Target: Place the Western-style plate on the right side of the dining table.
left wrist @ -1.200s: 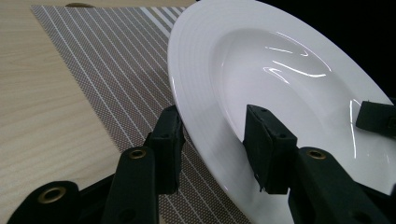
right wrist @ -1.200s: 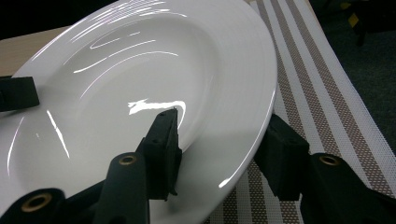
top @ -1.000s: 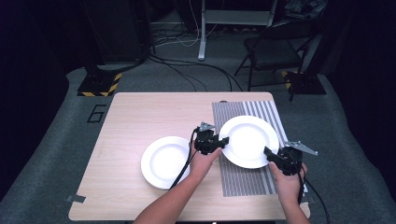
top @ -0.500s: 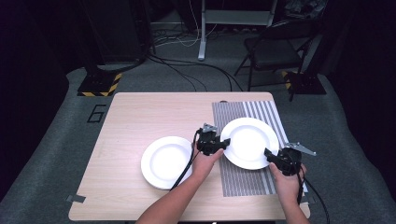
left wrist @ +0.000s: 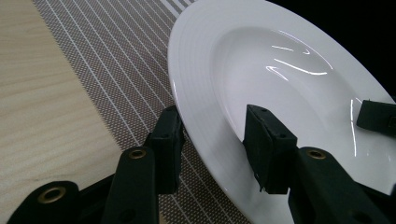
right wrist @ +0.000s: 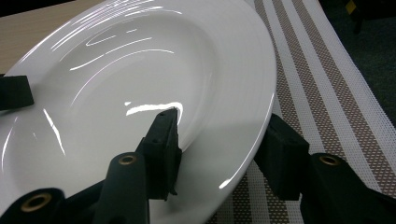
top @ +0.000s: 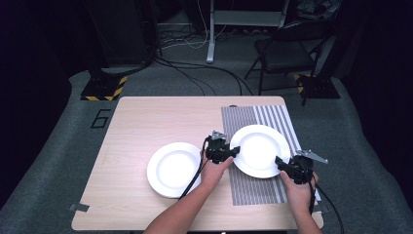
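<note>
A white plate (top: pixel 259 150) is over the striped placemat (top: pixel 258 187), held between both grippers. My left gripper (top: pixel 233 152) is shut on its left rim; in the left gripper view (left wrist: pixel 212 135) one jaw sits under the plate (left wrist: pixel 280 56) and one on top. On the near right rim my right gripper (top: pixel 281 163) is shut in the same way, with the rim (right wrist: pixel 140 60) between its jaws (right wrist: pixel 219 140). A second white plate (top: pixel 174 169) lies on the bare wooden table (top: pixel 146 122), left of my left hand.
The placemat (left wrist: pixel 116 60) covers the table's right part and reaches its right edge. A chair (top: pixel 285 53) and cables lie on the floor behind the table. A tape strip (top: pixel 79 207) marks the near left corner.
The held plate and both grippers have drifted very slightly toward the near edge. The other plate has not moved.
</note>
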